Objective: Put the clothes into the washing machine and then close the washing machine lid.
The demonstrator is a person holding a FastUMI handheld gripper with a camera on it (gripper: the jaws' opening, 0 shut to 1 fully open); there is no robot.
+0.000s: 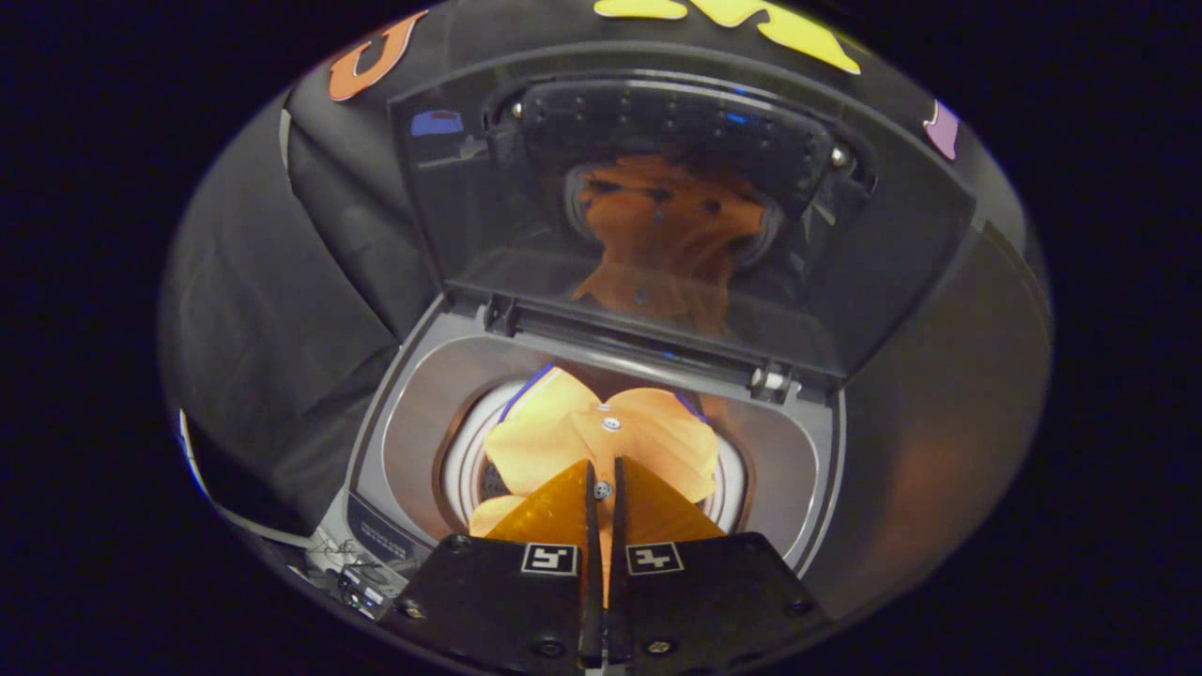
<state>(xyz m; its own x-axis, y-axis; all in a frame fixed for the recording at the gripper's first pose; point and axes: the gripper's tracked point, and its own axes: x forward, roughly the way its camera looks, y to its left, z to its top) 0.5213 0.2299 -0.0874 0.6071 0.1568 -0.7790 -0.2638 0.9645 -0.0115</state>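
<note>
A: Where is your claw (604, 483) now?

B: You hold it right over the open top of the washing machine (413, 441), pointing down into the drum. Its 2 fingers (554, 512) are nearly together, with only a thin slit between them, and the orange garment (573, 432) runs up through that slit. So I judge you have the cloth pinched.

A: And which way does the garment lie from the claw?

B: Just ahead of the fingertips and beyond them. It spreads to both sides over the drum's mouth and hangs partly inside, so the next move is straight down, then letting go.

A: The lid?

B: The lid (676, 216) stands raised beyond the garment, hinged at the far edge of the opening, with the orange cloth mirrored in its glossy panel. You would need to reach past the drum to swing it shut.

A: Any writing?

B: A label (376, 535) sits on the machine's near left corner beside the claw, but it is too small to read.
</note>
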